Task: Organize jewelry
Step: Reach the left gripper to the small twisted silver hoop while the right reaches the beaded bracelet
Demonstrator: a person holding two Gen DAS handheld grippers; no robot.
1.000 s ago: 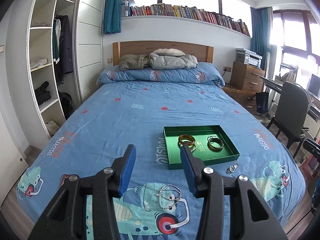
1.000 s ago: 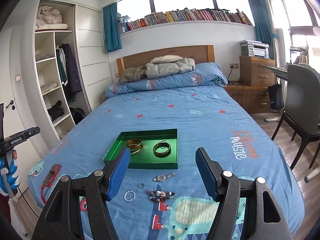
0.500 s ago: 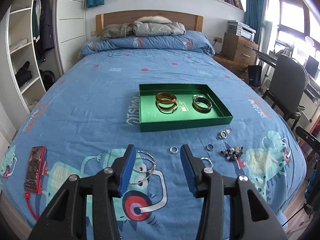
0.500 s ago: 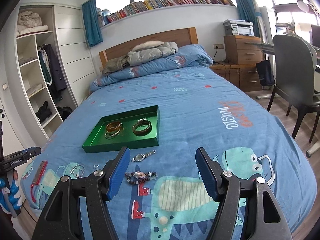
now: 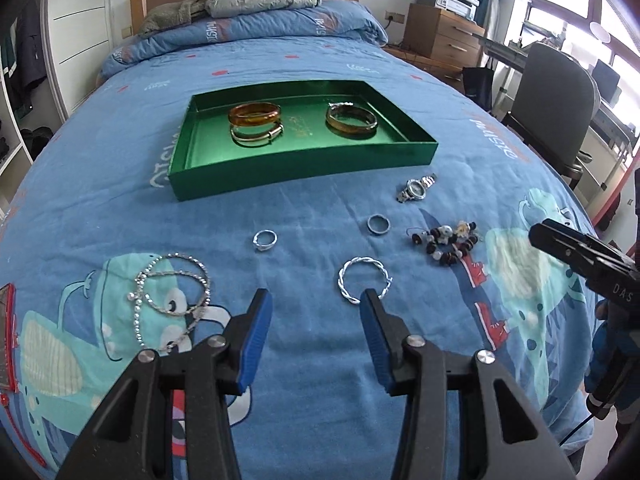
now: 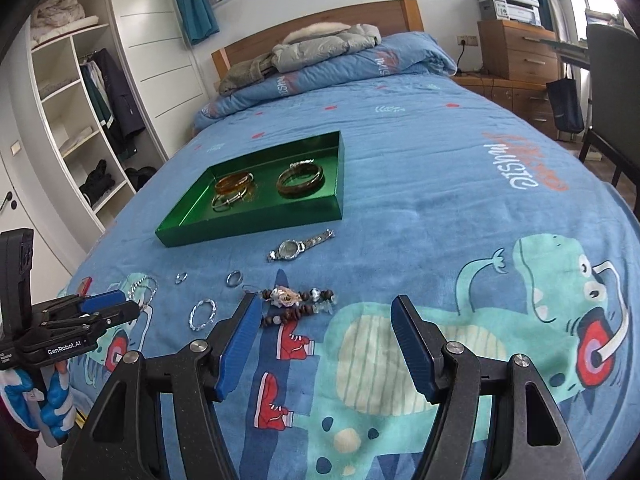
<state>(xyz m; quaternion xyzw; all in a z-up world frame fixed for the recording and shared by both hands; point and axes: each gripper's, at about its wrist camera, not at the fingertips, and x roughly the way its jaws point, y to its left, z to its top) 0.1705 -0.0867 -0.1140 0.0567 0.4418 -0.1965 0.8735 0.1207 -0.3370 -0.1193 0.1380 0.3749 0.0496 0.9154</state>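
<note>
Blue-padded left gripper (image 5: 316,304) tilts down, gaping, over bedspread (image 5: 320,216).

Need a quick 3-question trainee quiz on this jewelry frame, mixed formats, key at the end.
1. True or false: the wristwatch lies inside the green tray.
2. Which piece lies nearest the left gripper fingertips? A) twisted silver bangle B) bead bracelet C) amber bangle
3. Fill in: both the left and the right gripper are ____ and hold nothing.

Key: 1 false, it lies on the bedspread beside the tray; 2 A; 3 open.
</note>
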